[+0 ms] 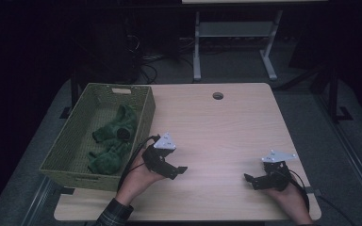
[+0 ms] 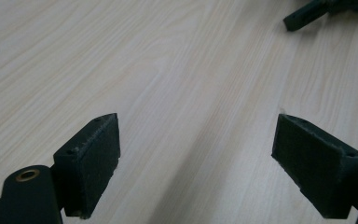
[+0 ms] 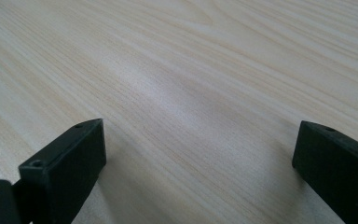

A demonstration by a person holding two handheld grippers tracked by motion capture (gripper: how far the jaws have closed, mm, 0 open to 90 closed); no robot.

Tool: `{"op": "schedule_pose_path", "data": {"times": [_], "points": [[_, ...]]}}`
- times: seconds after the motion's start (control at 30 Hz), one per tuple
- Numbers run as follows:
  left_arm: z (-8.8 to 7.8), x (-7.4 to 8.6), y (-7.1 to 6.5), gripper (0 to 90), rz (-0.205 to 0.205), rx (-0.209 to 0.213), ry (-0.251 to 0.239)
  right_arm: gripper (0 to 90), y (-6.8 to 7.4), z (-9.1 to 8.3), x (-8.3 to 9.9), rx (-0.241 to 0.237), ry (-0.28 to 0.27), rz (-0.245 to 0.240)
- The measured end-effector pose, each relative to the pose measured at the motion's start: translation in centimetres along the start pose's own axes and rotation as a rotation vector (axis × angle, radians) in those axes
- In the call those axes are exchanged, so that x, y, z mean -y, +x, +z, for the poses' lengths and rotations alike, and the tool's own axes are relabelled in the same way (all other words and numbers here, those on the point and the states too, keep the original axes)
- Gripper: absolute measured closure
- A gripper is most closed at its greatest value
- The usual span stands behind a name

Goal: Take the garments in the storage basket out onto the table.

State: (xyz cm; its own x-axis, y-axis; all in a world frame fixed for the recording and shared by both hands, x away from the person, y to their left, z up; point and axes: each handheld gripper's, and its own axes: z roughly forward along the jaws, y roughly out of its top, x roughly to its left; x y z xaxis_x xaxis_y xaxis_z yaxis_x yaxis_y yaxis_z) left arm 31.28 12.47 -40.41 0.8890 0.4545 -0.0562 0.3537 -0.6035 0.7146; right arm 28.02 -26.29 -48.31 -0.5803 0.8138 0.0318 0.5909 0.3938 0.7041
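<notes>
My left gripper (image 1: 179, 172) rests low over the wooden table (image 1: 217, 127) just right of a woven green basket (image 1: 70, 141). Its jaws stand wide apart with bare wood between them (image 2: 196, 154). My right gripper (image 1: 250, 181) sits near the table's front right, also open, with nothing between its jaws (image 3: 198, 163). Inside the basket lie dark green plush toys (image 1: 115, 129), one nearer the front (image 1: 106, 160). A jaw tip of the right gripper (image 2: 303, 16) shows at the top right of the left gripper view.
A round cable hole (image 1: 218, 96) is near the table's far edge. Beyond the table stands a grey desk frame (image 1: 235, 42) on a dark floor with cables. The basket takes up the table's left side.
</notes>
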Motion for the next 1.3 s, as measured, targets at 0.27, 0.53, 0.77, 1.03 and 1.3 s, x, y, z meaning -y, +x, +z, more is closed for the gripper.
{"op": "schedule_pose_path", "data": {"times": [0.27, 0.53, 0.77, 1.03, 1.3], "points": [[-0.9, -1.1, 0.2, 14.6, 0.013, 0.001, -0.002, 2.2, 0.0, 0.0, 0.0, 0.0, 0.0, 0.0], [-1.9, -2.7, 1.2, 14.6, 0.035, 0.014, -0.014, 2.2, 0.0, 0.0, 0.0, 0.0, 0.0, 0.001], [-2.3, -3.4, 1.5, 18.3, 0.046, 0.044, -0.01, 2.2, 0.0, 0.0, 0.0, 0.0, 0.0, 0.001], [-3.3, -3.2, 2.1, 20.1, 0.035, 0.029, -0.034, 2.2, 0.0, 0.0, 0.0, 0.0, 0.0, 0.001], [-5.2, -2.6, 3.2, 20.6, 0.008, -0.015, -0.049, 2.2, 0.0, 0.0, 0.0, 0.0, 0.0, 0.001]]}}
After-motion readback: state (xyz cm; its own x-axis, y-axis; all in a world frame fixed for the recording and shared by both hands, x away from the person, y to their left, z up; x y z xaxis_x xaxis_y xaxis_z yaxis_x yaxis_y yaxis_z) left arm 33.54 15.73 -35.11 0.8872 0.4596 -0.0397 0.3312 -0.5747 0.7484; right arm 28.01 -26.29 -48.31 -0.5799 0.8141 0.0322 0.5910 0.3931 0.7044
